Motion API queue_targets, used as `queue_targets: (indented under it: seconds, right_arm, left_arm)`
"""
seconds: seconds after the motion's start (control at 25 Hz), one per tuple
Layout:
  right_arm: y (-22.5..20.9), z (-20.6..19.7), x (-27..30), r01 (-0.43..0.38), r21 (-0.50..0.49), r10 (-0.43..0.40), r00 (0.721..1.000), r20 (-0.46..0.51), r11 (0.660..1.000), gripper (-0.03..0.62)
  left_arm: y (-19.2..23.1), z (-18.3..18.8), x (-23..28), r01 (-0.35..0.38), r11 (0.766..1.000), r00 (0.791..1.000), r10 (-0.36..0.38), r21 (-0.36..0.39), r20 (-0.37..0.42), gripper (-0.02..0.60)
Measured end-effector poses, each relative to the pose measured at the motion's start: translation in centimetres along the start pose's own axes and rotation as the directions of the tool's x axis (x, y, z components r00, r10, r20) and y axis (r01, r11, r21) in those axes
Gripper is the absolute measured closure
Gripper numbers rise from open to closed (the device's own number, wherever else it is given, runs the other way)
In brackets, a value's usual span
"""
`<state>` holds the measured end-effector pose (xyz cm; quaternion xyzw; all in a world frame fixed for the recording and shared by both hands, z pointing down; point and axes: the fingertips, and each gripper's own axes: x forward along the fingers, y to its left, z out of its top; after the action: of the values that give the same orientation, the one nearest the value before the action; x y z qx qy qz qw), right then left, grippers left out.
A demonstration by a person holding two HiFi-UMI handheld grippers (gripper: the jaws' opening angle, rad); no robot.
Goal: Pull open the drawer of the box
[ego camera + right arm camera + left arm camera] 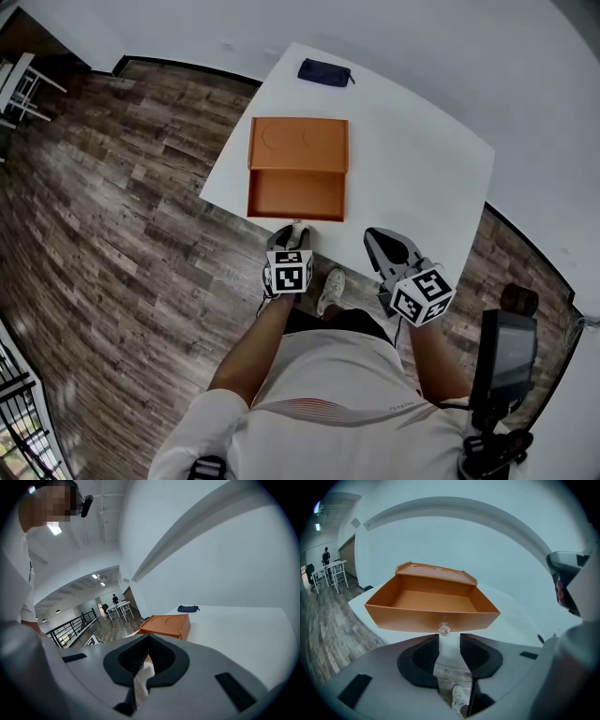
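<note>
The drawer [296,192] stands pulled out of the orange box [298,145], and its front reaches the near edge of the white tabletop [412,159], toward that edge's left end. In the left gripper view a small clear knob [444,629] sits at the middle of the drawer front. It lies just ahead of the tips of the left gripper [449,640], in line with the gap between them. The jaws stand apart, their ribbed dark pads clear of the knob on both sides, so nothing is gripped.

From the head view the left gripper [298,231] points at the drawer front from just off the tabletop's near edge. The right gripper [386,246] hangs beside it to the right, over the same edge and apart from the box. Its jaws [149,641] are drawn together at the tips with nothing between them.

The box is a flat orange case with two shallow round recesses in its top. The drawer is the same orange, a low open tray with straight walls. A dark blue pouch [324,72] lies near the far edge of the tabletop, well apart from the box.
</note>
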<state>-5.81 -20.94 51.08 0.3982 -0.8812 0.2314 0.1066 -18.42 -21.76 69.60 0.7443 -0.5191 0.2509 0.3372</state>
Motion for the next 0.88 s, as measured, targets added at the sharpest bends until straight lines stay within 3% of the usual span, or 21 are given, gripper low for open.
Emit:
queue_targets:
  seconds: [0.08,0.28,0.4,0.52,0.68,0.88]
  right_arm:
    - [0.0,0.1,0.2,-0.003,-0.001,0.003,1.000,0.004,1.000,0.595]
    - [0.5,1.5,0.6,-0.013,-0.015,0.014,1.000,0.028,1.000,0.595]
    - [0.9,2.8,0.7,-0.017,-0.025,0.019,0.998,0.055,1.000,0.595]
    - [1.3,4.3,0.4,-0.015,-0.030,0.017,0.996,0.084,0.999,0.595]
    - [1.7,6.6,0.1,-0.014,-0.030,0.018,0.993,0.120,0.999,0.595]
    - [3.0,9.5,-0.6,-0.032,-0.037,0.038,0.985,0.166,0.999,0.595]
  left_arm:
    - [-0.1,-0.1,-0.9,0.019,1.000,1.000,-0.019,-0.006,-0.002,0.449]
    - [-1.0,1.7,-5.3,0.165,0.986,0.984,-0.164,-0.015,0.065,0.457]
    - [-0.6,4.8,-8.5,0.178,0.984,0.972,-0.180,0.026,0.154,0.514]
    - [0.1,8.2,-11.5,0.184,0.983,0.954,-0.182,0.013,0.238,0.537]
    - [0.5,13.5,-15.3,0.182,0.983,0.916,-0.177,0.021,0.359,0.565]
    - [-0.2,18.3,-19.7,0.126,0.976,0.850,-0.198,0.176,0.488,0.569]
